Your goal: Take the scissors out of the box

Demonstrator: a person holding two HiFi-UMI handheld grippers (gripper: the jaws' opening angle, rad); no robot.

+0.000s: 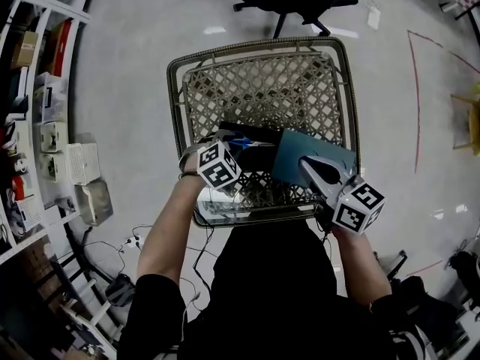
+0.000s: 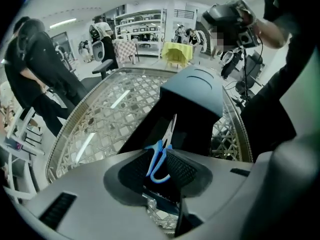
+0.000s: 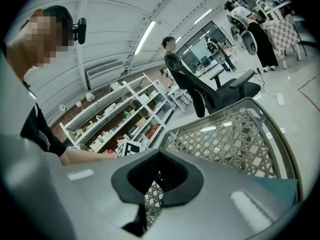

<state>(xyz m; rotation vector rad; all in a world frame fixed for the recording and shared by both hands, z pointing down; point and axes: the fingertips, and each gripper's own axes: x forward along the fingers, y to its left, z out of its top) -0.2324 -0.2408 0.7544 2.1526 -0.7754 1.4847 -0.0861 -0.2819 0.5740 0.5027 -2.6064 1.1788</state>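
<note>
Head view: both grippers reach over a lattice table [image 1: 180,73] to an open dark box [image 1: 292,150] with a teal lid. Left gripper view: the left gripper [image 2: 162,156] is clamped on the blue handles of the scissors [image 2: 159,148], whose blades point into the box. Right gripper view: the right gripper [image 3: 159,156] has its jaws together on nothing and seems to rest on the teal lid [image 3: 287,189].

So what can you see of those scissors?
The scissors have bright blue loop handles, plastic by the look, and slim silvery blades. The left gripper has its jaws shut on the handles, one pad on each side. The blades point away from it into the dark open mouth of the box. Whether they touch the box inside is unclear.
</note>
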